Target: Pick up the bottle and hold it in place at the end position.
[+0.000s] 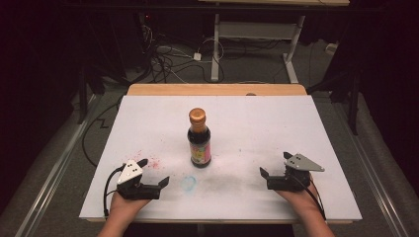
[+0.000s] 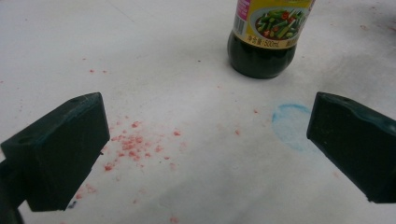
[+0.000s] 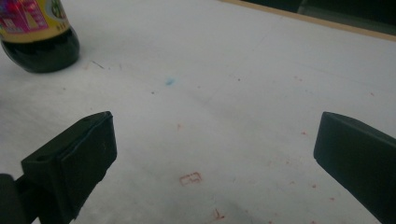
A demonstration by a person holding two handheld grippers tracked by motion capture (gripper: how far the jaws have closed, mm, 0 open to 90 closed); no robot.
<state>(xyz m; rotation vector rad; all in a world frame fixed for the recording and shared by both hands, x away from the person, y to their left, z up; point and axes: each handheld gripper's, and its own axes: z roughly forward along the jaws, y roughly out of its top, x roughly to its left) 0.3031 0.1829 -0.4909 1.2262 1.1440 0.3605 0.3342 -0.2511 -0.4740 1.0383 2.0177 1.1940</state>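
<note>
on matte white board [image 1: 276, 143]: round dark glass bottle [image 1: 199, 138], coppery cap [image 1: 197, 115].

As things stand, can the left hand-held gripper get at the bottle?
Probably yes: the left hand-held gripper is open and nothing stands between it and the upright bottle on the white table.

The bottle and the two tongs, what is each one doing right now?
bottle: standing upright on the table, copper cap on, dark liquid inside, nothing touching it.
left tongs: open wide, empty, resting near the table's front edge, apart from the bottle.
right tongs: open wide, empty, near the front edge on the other side.
table: white top, stained with red specks and a blue ring.
</note>
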